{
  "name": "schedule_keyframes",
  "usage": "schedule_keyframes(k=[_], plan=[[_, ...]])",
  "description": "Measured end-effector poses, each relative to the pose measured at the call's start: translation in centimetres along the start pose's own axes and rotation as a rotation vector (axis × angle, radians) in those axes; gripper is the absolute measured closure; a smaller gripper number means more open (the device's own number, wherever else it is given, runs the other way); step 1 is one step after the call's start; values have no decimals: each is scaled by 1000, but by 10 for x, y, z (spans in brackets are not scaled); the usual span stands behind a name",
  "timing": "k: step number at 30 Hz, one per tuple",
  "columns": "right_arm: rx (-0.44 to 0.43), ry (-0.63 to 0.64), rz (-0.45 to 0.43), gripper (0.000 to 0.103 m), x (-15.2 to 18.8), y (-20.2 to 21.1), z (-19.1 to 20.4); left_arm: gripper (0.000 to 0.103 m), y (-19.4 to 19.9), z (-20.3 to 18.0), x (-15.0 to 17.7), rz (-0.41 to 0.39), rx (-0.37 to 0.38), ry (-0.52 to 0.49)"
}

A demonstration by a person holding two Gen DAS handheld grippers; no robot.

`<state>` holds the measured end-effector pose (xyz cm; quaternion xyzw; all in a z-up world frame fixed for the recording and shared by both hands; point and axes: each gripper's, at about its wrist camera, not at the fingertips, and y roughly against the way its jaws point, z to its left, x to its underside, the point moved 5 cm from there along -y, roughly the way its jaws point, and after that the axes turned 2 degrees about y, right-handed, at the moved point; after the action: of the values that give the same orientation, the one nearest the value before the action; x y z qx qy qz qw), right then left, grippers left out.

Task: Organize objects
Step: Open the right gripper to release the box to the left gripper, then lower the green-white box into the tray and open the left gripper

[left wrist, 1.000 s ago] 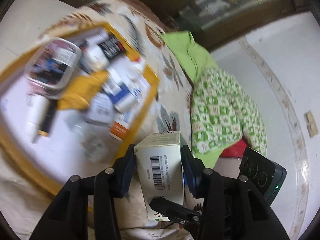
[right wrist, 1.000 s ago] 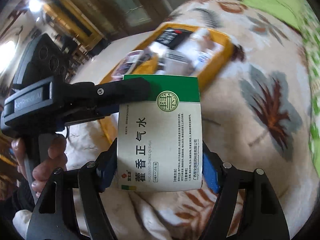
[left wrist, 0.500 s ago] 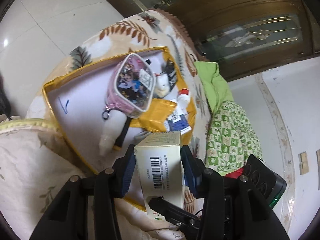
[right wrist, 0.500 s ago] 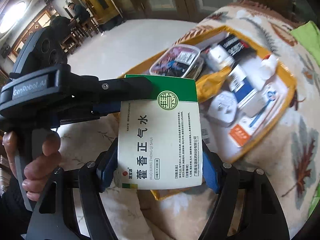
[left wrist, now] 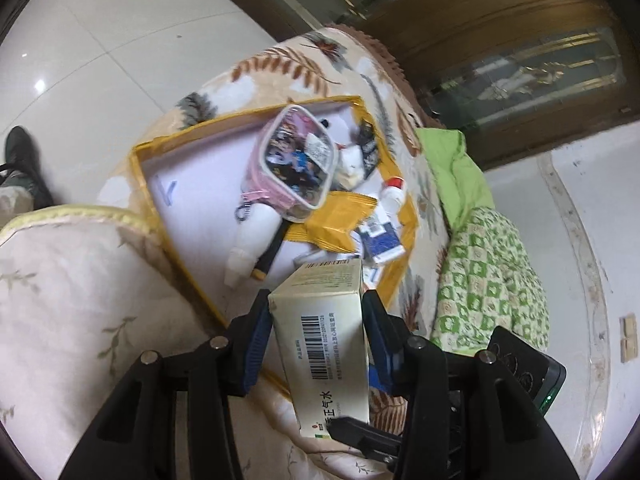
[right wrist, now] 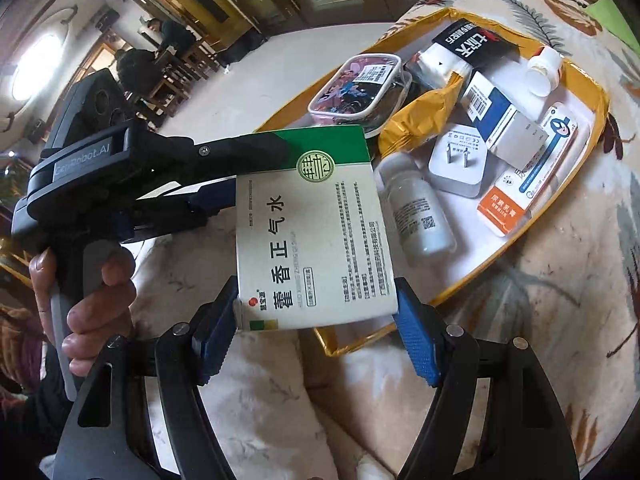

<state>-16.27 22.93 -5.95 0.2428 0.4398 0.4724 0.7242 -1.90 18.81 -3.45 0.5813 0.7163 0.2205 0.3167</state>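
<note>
Both grippers pinch one medicine box (right wrist: 312,236) above the near edge of the yellow-rimmed tray (right wrist: 452,292), which lies on a leaf-patterned blanket (right wrist: 560,304). The left gripper (left wrist: 316,334) presses its blue pads on the box's narrow barcode sides. The right gripper (right wrist: 314,312) clamps the lower corners of the broad printed face, its pads flush against the card.

A second ago the left wrist view was smeared and the tray filled its upper left. Now the picture is fairly sharp, the tray sits nearer the middle and reads as turned, and a shoe (left wrist: 22,164) shows on the tiled floor at the left edge. In the right wrist view the tray, earlier a blurred strip behind the box, now lies open to the right, with its contents plain: a pink pouch (right wrist: 358,88), a yellow packet (right wrist: 420,120), a white charger plug (right wrist: 460,160), a white bottle (right wrist: 420,216) and an orange-and-white carton (right wrist: 506,208). The grip on the box looks unchanged.

The box hides the tray's near left part in the right wrist view. The left hand (right wrist: 88,300) is partly covered by its handle. The box's small print is unreadable.
</note>
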Motion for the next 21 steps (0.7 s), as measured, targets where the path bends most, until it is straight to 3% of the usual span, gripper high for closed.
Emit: schedule_keyframes(k=[7,15,18,21], plan=[[-81,-34,21,29,7,8,-11,57,6,9,-7,-37,-25,39],[11,-77,-109,29,-5,38,-2,56,-8,-6,-5,-66,-129,-52],[-4,-65,-66,29,-8,24,13,53,-14,-13,-2,-51,-143,-103],[98,-57,-31,29,-12,4,15,41,-7,-18,1,-77,-150,-139]])
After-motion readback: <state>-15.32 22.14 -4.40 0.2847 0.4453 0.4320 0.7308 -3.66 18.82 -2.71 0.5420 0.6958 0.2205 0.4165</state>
